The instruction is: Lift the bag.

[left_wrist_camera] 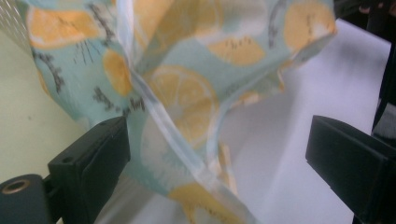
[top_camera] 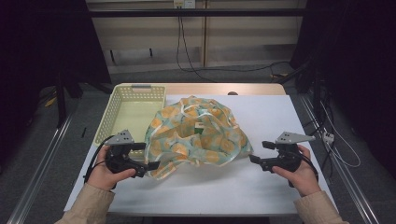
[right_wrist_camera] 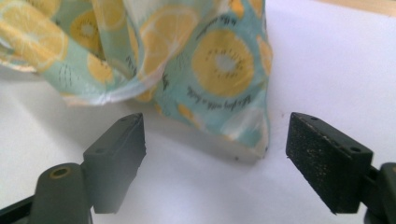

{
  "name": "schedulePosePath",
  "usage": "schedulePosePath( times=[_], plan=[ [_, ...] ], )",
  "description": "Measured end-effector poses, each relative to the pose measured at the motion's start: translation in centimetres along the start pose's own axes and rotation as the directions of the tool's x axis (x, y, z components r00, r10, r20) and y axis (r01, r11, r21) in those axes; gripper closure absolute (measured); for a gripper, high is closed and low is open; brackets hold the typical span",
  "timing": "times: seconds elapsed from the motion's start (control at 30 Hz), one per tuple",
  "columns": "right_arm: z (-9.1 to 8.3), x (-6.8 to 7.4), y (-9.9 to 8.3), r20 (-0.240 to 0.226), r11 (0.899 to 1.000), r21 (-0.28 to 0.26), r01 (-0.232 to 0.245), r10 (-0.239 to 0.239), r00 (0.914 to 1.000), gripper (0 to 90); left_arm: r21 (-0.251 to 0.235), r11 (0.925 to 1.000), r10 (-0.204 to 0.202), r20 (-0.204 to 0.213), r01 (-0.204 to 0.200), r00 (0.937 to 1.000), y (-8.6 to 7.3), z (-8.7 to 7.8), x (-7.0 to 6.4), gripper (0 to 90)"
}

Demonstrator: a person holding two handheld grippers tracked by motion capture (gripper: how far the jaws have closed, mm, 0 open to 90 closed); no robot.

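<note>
A crumpled pale-green cloth printed with orange and lemon slices [top_camera: 198,133] lies heaped in the middle of the white table [top_camera: 224,186]. My left gripper [top_camera: 148,156] stands open at the cloth's near left corner. In the left gripper view that corner of the cloth [left_wrist_camera: 187,98] hangs between the spread jaws of the left gripper [left_wrist_camera: 219,158]. My right gripper [top_camera: 258,152] is open too, just right of the cloth's near right corner. The right gripper view has the cloth's corner [right_wrist_camera: 219,74] a little beyond the right gripper [right_wrist_camera: 215,140], untouched.
A pale yellow plastic basket [top_camera: 122,112] stands at the table's far left, its right side partly under the cloth. Bare white tabletop lies in front of and right of the cloth. Cables [top_camera: 336,149] hang off the right table edge.
</note>
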State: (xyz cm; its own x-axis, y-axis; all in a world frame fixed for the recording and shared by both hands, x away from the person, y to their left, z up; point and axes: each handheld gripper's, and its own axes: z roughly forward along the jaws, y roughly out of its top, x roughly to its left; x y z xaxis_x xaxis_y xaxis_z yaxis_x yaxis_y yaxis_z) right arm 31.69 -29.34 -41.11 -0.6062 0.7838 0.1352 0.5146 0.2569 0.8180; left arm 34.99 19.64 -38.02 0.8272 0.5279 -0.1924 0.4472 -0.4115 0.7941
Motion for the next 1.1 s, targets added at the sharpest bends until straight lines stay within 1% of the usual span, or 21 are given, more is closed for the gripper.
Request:
schedulePosePath(
  times=[0.03,0.1,0.2,0.27,0.37,0.43,0.47,0.53,0.67,0.73,0.87,0.9,1.0,1.07,1.1],
  plan=[
    [0.1,0.0,-0.2,0.003,1.000,0.005,0.002,-0.002,1.0000,19.9,-0.004,1.0000,-0.008,0.001,0.008,1.0000,-0.2,0.1,0.0,6.3],
    [0.2,0.1,-0.5,0.004,1.000,0.010,0.007,-0.007,1.0000,19.9,0.015,0.9999,-0.001,-0.006,0.001,1.0000,-0.4,0.1,0.0,6.3],
    [0.2,0.4,-1.0,-0.002,1.000,0.006,0.007,-0.007,1.0000,19.9,0.010,1.0000,-0.001,-0.005,0.001,1.0000,-0.8,0.2,-0.1,6.3],
    [0.1,0.5,-1.3,-0.004,1.000,0.005,0.007,-0.006,1.0000,19.9,0.025,0.9996,0.011,-0.016,-0.010,0.9998,-1.1,0.2,-0.2,6.3],
    [0.1,0.5,-1.8,0.000,1.000,0.009,0.008,-0.008,1.0000,19.9,0.016,0.9998,0.014,-0.008,-0.013,0.9999,-1.5,0.4,-0.4,6.3],
    [0.1,0.6,-2.0,0.006,1.000,0.018,0.020,-0.020,0.9998,19.7,0.008,0.9999,0.014,-0.004,-0.014,0.9999,-1.7,0.4,-0.4,6.3],
    [0.0,0.6,-2.1,0.004,1.000,0.016,0.020,-0.020,0.9998,19.7,0.008,0.9998,0.017,-0.007,-0.017,0.9998,-1.8,0.3,-0.4,6.3],
    [-0.1,0.5,-2.4,0.002,1.000,0.011,0.014,-0.014,0.9999,19.7,-0.001,1.0000,0.005,-0.010,-0.005,0.9999,-2.0,0.3,-0.5,6.3],
    [-0.4,0.2,-3.0,0.002,1.000,0.009,-0.009,0.009,1.0000,19.7,0.009,0.9999,0.011,-0.018,-0.010,0.9998,-2.7,0.5,-0.6,6.2],
    [-0.5,0.1,-3.3,0.005,1.000,0.011,-0.012,0.012,0.9999,19.7,0.012,0.9999,0.007,-0.017,-0.006,0.9998,-3.0,0.5,-0.6,6.2],
    [-0.6,-0.1,-3.4,0.004,1.000,0.005,-0.024,0.024,0.9997,19.7,0.011,0.9999,0.004,-0.027,-0.004,0.9996,-3.5,0.5,-0.6,6.3],
    [-0.6,-0.1,-3.5,0.005,1.000,0.007,-0.022,0.022,0.9997,19.6,0.012,0.9999,-0.001,-0.032,0.001,0.9995,-3.6,0.5,-0.6,6.3],
    [-0.6,0.2,-3.4,0.009,1.000,0.012,-0.001,0.001,1.0000,18.5,0.016,0.9999,0.002,-0.031,-0.001,0.9995,-3.9,0.4,-0.7,6.2],
    [-0.6,0.3,-3.3,0.007,1.000,0.008,-0.003,0.003,1.0000,18.4,0.019,0.9998,-0.001,-0.032,0.002,0.9995,-4.1,0.4,-0.7,6.2],
    [-0.6,0.2,-3.3,0.009,1.000,0.006,0.000,0.000,1.0000,18.4,0.013,0.9999,0.003,-0.035,-0.003,0.9994,-4.2,0.4,-0.7,6.2]
  ],
)
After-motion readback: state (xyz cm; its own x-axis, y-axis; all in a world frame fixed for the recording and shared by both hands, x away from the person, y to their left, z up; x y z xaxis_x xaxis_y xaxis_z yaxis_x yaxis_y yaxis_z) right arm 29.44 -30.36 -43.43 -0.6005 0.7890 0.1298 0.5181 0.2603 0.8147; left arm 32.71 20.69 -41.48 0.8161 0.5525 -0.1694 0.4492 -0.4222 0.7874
